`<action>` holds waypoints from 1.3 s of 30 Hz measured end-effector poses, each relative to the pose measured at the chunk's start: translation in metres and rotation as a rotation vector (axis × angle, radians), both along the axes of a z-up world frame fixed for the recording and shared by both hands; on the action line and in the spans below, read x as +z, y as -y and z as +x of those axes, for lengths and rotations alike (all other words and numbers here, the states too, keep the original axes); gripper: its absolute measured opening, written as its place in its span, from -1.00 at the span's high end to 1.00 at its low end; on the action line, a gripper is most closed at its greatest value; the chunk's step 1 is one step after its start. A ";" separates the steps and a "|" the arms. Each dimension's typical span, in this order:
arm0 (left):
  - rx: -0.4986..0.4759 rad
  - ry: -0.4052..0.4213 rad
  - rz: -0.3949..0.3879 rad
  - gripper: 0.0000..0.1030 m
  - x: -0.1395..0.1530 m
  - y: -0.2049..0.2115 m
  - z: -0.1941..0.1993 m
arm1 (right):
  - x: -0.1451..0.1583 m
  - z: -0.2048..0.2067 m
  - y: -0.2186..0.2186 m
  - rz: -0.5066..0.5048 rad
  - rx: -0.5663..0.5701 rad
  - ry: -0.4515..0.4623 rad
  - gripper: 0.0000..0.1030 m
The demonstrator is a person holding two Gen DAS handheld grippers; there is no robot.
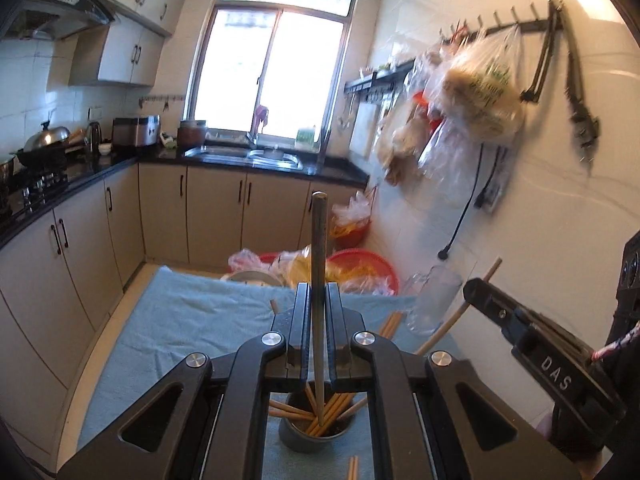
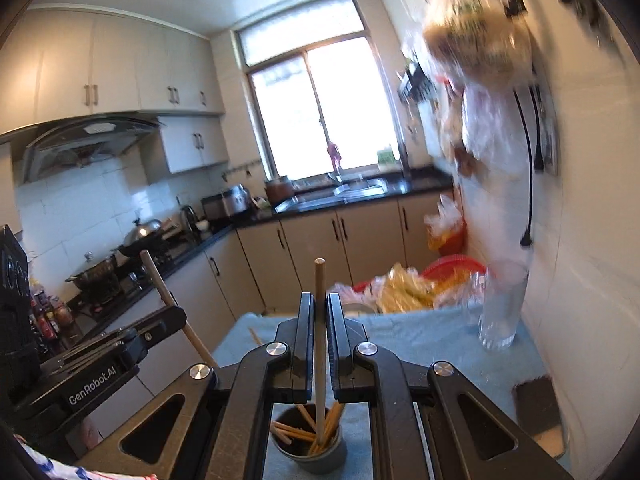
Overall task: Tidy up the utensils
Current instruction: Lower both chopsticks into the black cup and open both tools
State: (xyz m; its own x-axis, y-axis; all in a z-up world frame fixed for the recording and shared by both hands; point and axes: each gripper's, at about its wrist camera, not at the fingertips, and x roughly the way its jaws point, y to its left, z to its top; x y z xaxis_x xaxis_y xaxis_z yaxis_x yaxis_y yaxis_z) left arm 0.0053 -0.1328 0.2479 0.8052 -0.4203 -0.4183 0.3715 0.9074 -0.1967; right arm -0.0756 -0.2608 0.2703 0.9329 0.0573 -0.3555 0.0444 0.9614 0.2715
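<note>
- The left gripper (image 1: 319,304) is clamping an upright chopstick (image 1: 319,264) between narrow jaws; the right gripper (image 2: 319,316) is pinching a second chopstick (image 2: 319,320) the same way.
- Low in both frames, a dark cup (image 1: 316,436) is holding a fan of wooden chopsticks; both gripped sticks are reaching down into it.
- At the right, a clear glass (image 2: 500,312) is standing on the blue cloth (image 1: 192,320).
- Lettering is reading "DAS" and "GenRobot.AI".
</note>
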 end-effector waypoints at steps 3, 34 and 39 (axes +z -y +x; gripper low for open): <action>0.000 -0.048 0.028 0.88 -0.021 0.008 0.016 | -0.022 0.012 0.006 0.032 0.006 -0.059 0.87; 0.075 -0.016 0.075 -0.31 -0.032 -0.059 -0.113 | -0.064 -0.052 0.006 0.065 0.032 -0.155 -0.09; 0.099 -0.111 0.129 -0.31 -0.072 -0.066 -0.126 | -0.111 -0.072 0.006 0.095 0.018 -0.261 -0.09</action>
